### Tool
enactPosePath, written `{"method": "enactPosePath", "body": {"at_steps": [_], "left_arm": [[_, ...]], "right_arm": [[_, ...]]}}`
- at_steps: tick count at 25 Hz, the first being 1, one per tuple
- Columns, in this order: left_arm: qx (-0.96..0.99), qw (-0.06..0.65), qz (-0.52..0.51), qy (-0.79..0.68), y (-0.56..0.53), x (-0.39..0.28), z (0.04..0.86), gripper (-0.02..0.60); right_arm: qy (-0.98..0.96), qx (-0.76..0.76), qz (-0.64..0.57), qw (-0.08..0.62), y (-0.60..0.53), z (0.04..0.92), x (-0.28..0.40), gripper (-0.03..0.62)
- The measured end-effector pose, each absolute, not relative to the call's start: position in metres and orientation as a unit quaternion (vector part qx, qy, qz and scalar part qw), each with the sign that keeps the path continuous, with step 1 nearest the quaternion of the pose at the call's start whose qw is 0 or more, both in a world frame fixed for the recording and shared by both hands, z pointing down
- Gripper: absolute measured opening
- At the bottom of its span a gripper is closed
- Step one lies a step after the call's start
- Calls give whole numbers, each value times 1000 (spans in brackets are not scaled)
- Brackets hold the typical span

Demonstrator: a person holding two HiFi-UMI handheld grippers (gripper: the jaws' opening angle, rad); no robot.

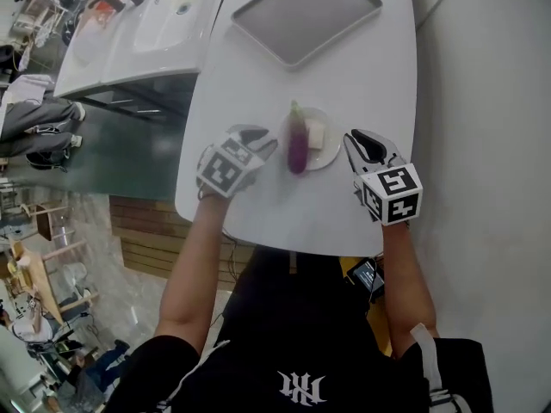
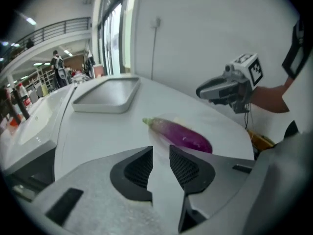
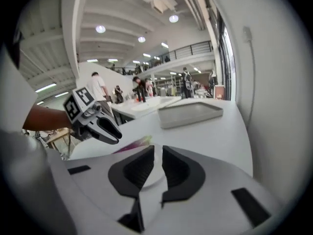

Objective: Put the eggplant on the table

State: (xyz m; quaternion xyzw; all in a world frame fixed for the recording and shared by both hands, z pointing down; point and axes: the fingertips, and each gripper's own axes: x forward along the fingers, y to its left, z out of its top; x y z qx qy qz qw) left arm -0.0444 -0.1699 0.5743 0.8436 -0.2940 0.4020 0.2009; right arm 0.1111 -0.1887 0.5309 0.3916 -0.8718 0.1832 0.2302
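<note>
The eggplant (image 1: 297, 144) is lying along the left part of a small white plate (image 1: 320, 157), just beside a pale block (image 1: 315, 133). So I'm judging it as not yet down on the bare surface (image 1: 344, 67). I'm holding the left gripper (image 2: 160, 153) just left of the eggplant and aiming down at it, probably because that side gives the clearest reach along its length. Its fingers (image 2: 139, 168) are standing only slightly apart with nothing between them. I'm hovering the right gripper (image 3: 157, 151) on the plate's other side. Its fingers (image 3: 175, 170) are also showing a narrow gap and gripping nothing. I'm thinking either gap needs widening before it can take the eggplant's body. The grey tray (image 1: 306, 11) is sitting well apart at the far end, leaving open surface around the plate.
</note>
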Motion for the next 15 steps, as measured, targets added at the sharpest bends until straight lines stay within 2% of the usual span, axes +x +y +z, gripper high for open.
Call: {"method": "enactPosePath", "body": {"at_steps": [1,3,5,7,11,15], "left_arm": [[857,190,369,-305,-163,-47,556,99],[876,157,325,-322,-143,-50,519,22],[888,127,306,-318,-117,-38,492,8],[910,127,267,-291,-81,-10,476,6],[954,178,127,-204,8,26,439,6],[977,124,38,-169,43,8,389,6]], "right_arm": [[-884,382,174,206,-179,513,116,37],[-902,359,168,174,-156,485,125,30],[-918,327,173,141,-131,467,126,21],[-933,297,176,105,-97,456,123,21],[-949,274,153,43,-7,415,97,21],[-958,255,127,11,33,378,48,5]]}}
